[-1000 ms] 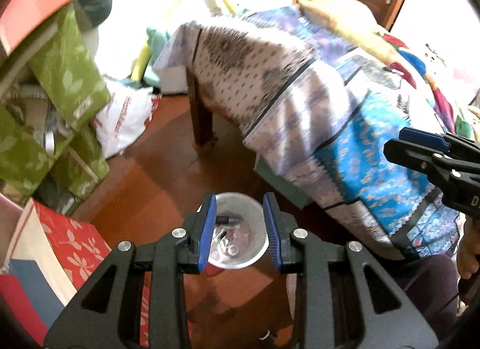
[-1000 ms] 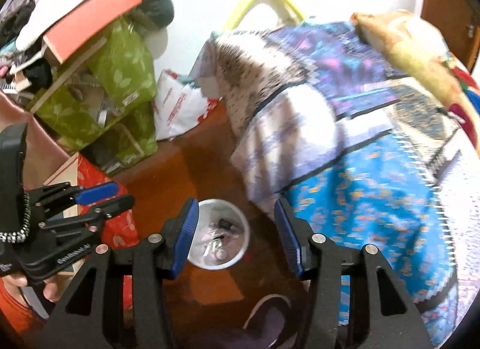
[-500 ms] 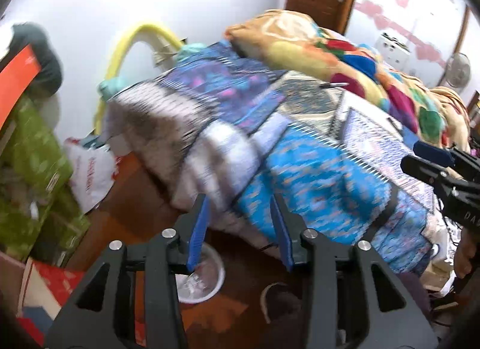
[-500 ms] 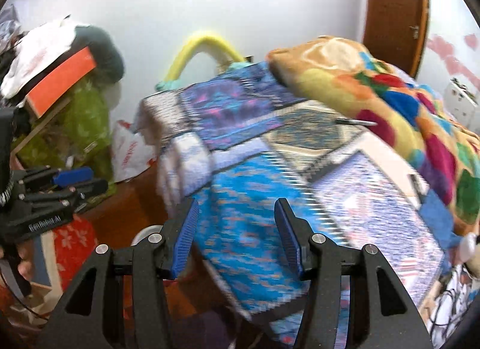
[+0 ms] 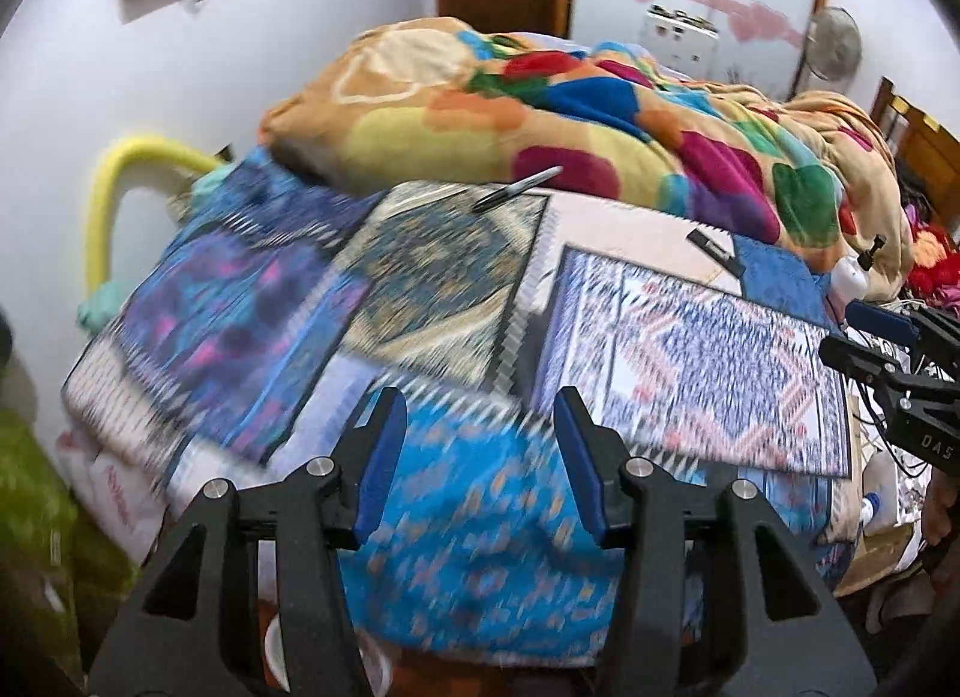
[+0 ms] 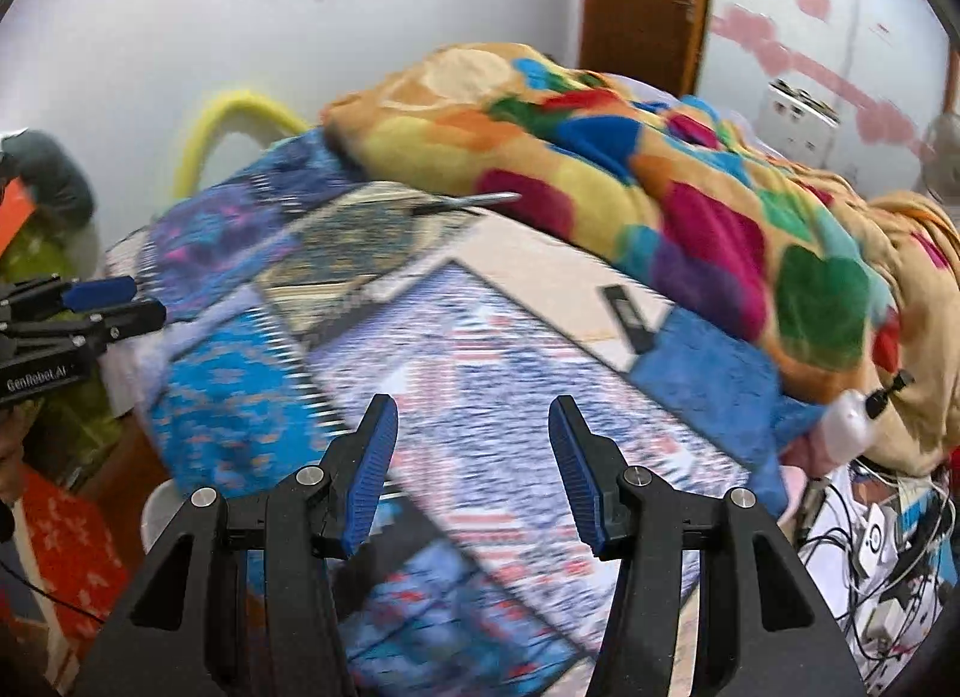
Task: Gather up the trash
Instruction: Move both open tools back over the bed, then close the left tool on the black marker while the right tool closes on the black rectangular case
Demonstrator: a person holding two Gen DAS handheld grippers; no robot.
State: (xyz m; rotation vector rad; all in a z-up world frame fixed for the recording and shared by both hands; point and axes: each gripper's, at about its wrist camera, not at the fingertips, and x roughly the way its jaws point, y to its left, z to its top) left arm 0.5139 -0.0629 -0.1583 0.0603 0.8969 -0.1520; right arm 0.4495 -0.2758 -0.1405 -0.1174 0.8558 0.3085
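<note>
Bin [image 5: 273, 652] mostly hidden under blurred bedspread [image 5: 468, 523]

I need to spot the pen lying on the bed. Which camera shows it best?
The left wrist view: the pen lies sharp on the patterned bedspread, just below the colorful blanket. The right wrist view shows the same pen smeared by motion blur.

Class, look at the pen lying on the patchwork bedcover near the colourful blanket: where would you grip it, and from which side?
Grip the pen mid-barrel, coming from above with fingers across its length. It lies flat and slender on the bedcover, its far end against the blanket, so the middle is likely the freest part.
</note>
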